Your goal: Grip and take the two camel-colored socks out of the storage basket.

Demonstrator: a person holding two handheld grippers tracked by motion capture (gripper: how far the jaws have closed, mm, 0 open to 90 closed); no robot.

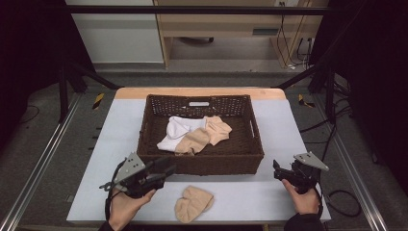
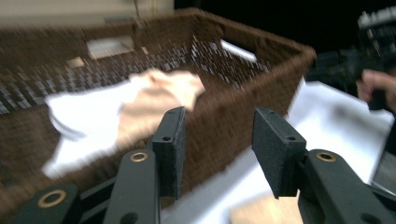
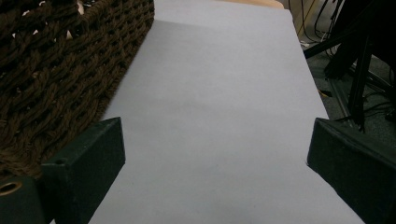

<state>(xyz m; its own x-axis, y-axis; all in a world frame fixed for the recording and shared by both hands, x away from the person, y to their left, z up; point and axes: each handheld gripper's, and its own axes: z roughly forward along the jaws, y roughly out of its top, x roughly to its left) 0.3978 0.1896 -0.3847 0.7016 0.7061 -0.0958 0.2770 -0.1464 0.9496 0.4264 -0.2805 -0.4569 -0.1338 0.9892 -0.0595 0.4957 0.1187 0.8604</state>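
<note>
Left gripper [image 1: 166,169] wide, empty, by the basket [image 1: 144,144] front wall. Right gripper [image 1: 278,171] wide, idle. Drop yours onto the beige sock [image 1: 193,203]; pinch mid-fold from the tabletop [image 1: 288,125].

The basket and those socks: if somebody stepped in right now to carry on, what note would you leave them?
Left gripper: jaws open, holding nothing, at the front wall of the basket.
Right gripper: jaws wide open, holding nothing, over the bare table right of the basket.
In the basket: a white sock and two beige socks, overlapping.
On the table: one beige sock in front of the basket, between the hands.
Done: three pieces are in.
Left, probably: pick up the last sock and drop it in.
</note>
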